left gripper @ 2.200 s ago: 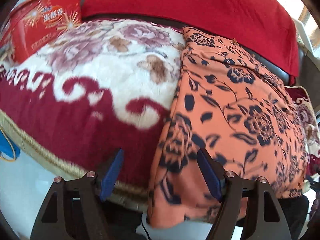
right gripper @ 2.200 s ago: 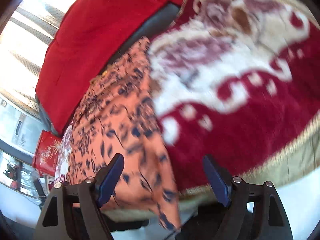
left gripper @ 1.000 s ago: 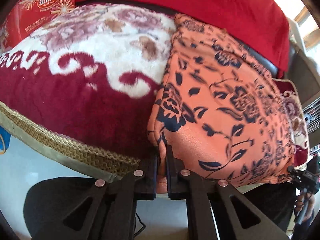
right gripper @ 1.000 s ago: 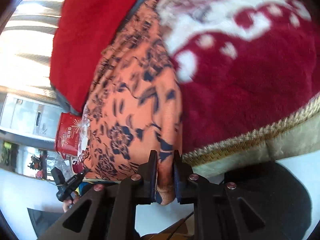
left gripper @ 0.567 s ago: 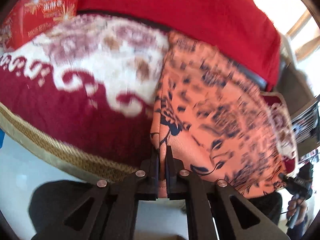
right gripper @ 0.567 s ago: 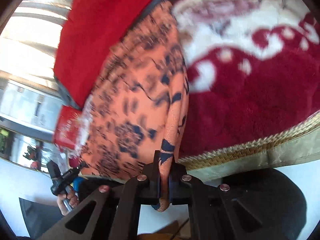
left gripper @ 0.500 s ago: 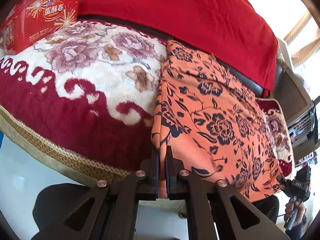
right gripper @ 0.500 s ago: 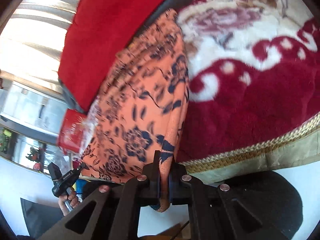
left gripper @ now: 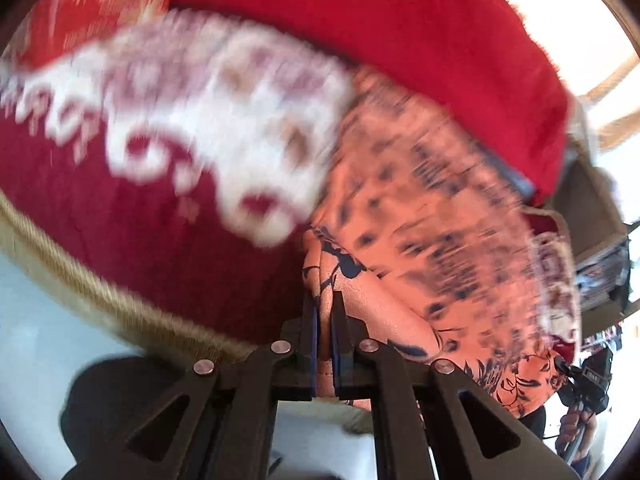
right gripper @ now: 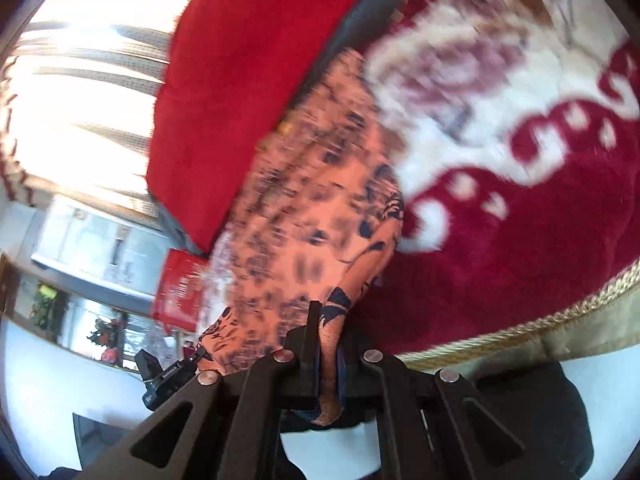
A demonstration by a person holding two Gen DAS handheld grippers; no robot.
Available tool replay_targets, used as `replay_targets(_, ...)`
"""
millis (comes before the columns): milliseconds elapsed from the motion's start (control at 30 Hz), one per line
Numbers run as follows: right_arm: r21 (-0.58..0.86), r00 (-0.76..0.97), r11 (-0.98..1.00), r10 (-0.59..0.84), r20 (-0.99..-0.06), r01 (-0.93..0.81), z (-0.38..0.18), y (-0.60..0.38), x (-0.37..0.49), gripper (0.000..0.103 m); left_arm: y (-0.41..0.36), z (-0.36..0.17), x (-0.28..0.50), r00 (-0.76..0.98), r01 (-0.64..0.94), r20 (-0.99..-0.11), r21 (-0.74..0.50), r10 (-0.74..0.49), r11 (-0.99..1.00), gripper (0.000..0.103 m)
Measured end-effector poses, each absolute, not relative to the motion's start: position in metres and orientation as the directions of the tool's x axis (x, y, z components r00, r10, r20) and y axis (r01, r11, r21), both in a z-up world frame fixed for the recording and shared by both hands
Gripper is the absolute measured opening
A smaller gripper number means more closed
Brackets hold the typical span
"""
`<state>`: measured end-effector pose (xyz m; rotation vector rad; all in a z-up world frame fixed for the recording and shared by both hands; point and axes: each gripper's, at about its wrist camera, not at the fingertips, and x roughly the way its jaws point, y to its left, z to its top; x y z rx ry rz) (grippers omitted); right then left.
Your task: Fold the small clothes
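Each hand-held gripper, left (left gripper: pixel 325 312) and right (right gripper: pixel 326 320), is matte black, with angular linkage arms cut by triangular openings, four round silver screws across the joints, and thin blue pads lining its two flat fingers (left gripper: pixel 308 332).

A plush blanket (left gripper: pixel 132 216), dark red with a white floral pattern and a woven gold border, covers the seat ahead of the tool. An orange garment with dark blue flowers (left gripper: pixel 440 240) lies spread directly on it, just beyond the fingertips. Farther back, a plain red cloth (left gripper: pixel 360 28) drapes the backrest.
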<state>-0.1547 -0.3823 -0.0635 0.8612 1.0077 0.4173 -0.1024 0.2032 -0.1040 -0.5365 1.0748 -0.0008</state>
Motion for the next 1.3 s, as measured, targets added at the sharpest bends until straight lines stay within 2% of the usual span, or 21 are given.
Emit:
replay_targets(67,0.789,0.454,0.599,0.669,-0.588,0.137,-0.089,-0.379,-0.150,0.006,0.200,-0.109,-0.099,0.467,-0.262,-0.851,-0.395,-0.243,0.880,0.005)
replay_targets(167,0.796,0.448,0.593,0.683,-0.577,0.122,-0.088,-0.376,-0.142,0.006,0.197,-0.075,-0.083,0.525,-0.208,-0.814,-0.407,-0.250,0.889,0.005)
replay_targets(267,0.814,0.475,0.578,0.702,-0.531,0.056,-0.060,-0.376,-0.116,0.006,0.190,-0.028,-0.038,0.587,-0.122,-0.759,-0.426,-0.281,0.896,0.005)
replay_targets(367,0.848,0.534,0.529,0.728,-0.429,-0.041,-0.015,-0.384,-0.048,0.006,0.183,0.015,0.033,0.635,-0.043,-0.717,-0.405,-0.288,0.913,0.005)
replay_targets(467,0.832,0.625,0.553,0.668,-0.404,-0.054,0.012,-0.399,0.040,0.009,0.185,0.020,0.115,0.659,-0.083,-0.716,-0.372,-0.229,0.925,0.009)
replay_targets(533,0.856,0.639,0.516,0.662,-0.392,-0.009,-0.005,-0.406,0.094,0.012,0.183,-0.001,0.170,0.664,-0.147,-0.736,-0.299,-0.130,0.943,0.040)
replay_targets(567,0.841,0.632,0.540,0.656,-0.413,-0.010,-0.013,-0.405,0.112,0.025,0.183,-0.014,0.185,0.646,-0.189,-0.759,-0.265,-0.083,0.946,0.074)
replay_targets(600,0.808,0.630,0.589,0.613,-0.477,0.039,-0.029,-0.403,0.131,0.036,0.181,-0.031,0.202,0.619,-0.233,-0.785,-0.212,-0.024,0.949,0.082)
replay_targets(633,0.781,0.610,0.618,0.589,-0.531,0.084,-0.042,-0.396,0.141,0.069,0.180,-0.046,0.214,0.595,-0.237,-0.804,-0.155,0.017,0.959,0.082)
replay_targets(667,0.759,0.584,0.643,0.579,-0.570,0.103,-0.049,-0.390,0.146,0.076,0.180,-0.055,0.216,0.569,-0.240,-0.821,-0.114,0.045,0.964,0.082)
replay_targets(733,0.733,0.611,0.673,0.540,-0.579,0.100,-0.053,-0.386,0.132,0.076,0.190,-0.062,0.202,0.567,-0.256,-0.822,-0.108,0.058,0.961,0.082)
replay_targets(833,0.742,0.614,0.668,0.559,-0.557,0.065,-0.054,-0.386,0.100,0.076,0.212,-0.061,0.156,0.622,-0.254,-0.783,-0.222,-0.016,0.941,0.082)
replay_targets(900,0.712,0.569,0.701,0.566,-0.597,0.050,-0.060,-0.379,0.081,0.076,0.217,-0.068,0.133,0.608,-0.239,-0.790,-0.276,-0.078,0.931,0.082)
replay_targets(1067,0.675,0.500,0.738,0.593,-0.632,-0.022,-0.074,-0.347,0.080,0.076,0.177,-0.096,0.130,0.534,-0.139,-0.832,-0.262,-0.150,0.955,0.082)
replay_targets(1100,0.660,0.482,0.750,0.594,-0.644,-0.041,-0.075,-0.335,0.085,0.076,0.168,-0.103,0.132,0.508,-0.127,-0.849,-0.241,-0.146,0.962,0.066)
replay_targets(1133,0.647,0.480,0.761,0.584,-0.655,-0.044,-0.076,-0.328,0.088,0.074,0.162,-0.110,0.138,0.484,-0.118,-0.864,-0.220,-0.138,0.968,0.047)
replay_targets(1167,0.628,0.476,0.777,0.569,-0.670,-0.045,-0.073,-0.320,0.089,0.058,0.158,-0.113,0.142,0.463,-0.119,-0.874,-0.229,-0.150,0.966,0.025)
replay_targets(1200,0.603,0.455,0.797,0.553,-0.698,-0.043,-0.071,-0.312,0.093,0.036,0.154,-0.110,0.145,0.447,-0.126,-0.881,-0.230,-0.151,0.965,0.020)
replay_targets(1233,0.597,0.431,0.801,0.551,-0.714,-0.034,-0.070,-0.306,0.095,0.018,0.150,-0.102,0.147,0.443,-0.132,-0.887,-0.209,-0.131,0.969,0.018)
replay_targets(1300,0.543,0.431,0.838,0.507,-0.746,-0.047,-0.053,-0.294,0.102,0.016,0.149,-0.082,0.144,0.474,-0.152,-0.874,-0.198,-0.105,0.968,0.018)
